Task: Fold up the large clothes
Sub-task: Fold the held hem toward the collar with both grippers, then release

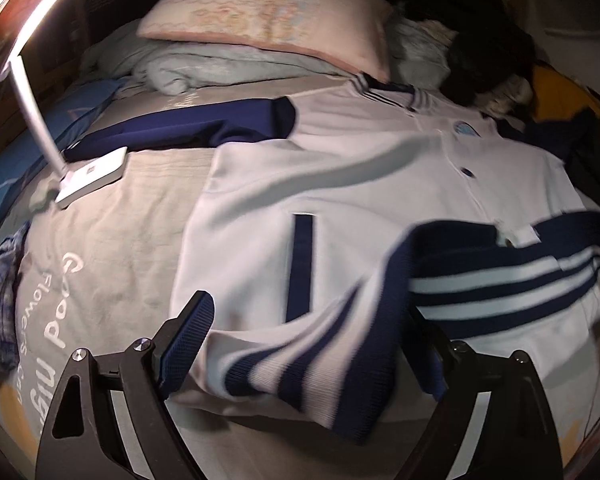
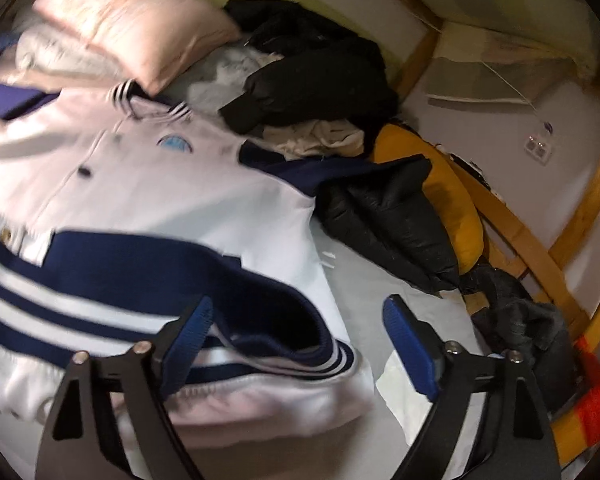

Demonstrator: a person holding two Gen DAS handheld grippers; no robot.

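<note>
Jacket (image 1: pixel 340 184) spread on the bed (image 1: pixel 140 208), hem turned up near both tools, left (image 1: pixel 312 332) and right (image 2: pixel 296 340), jaws apart; unheld, the striped hem (image 1: pixel 500 276) may be unfolded by slippage.

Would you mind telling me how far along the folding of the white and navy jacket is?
Early stage. Done: the white and navy button-up jacket lies front-up on the bed, its striped hem turned up over the body. In hand: nothing; left gripper and right gripper are open at the hem. Left: the navy sleeve is still spread out.
</note>
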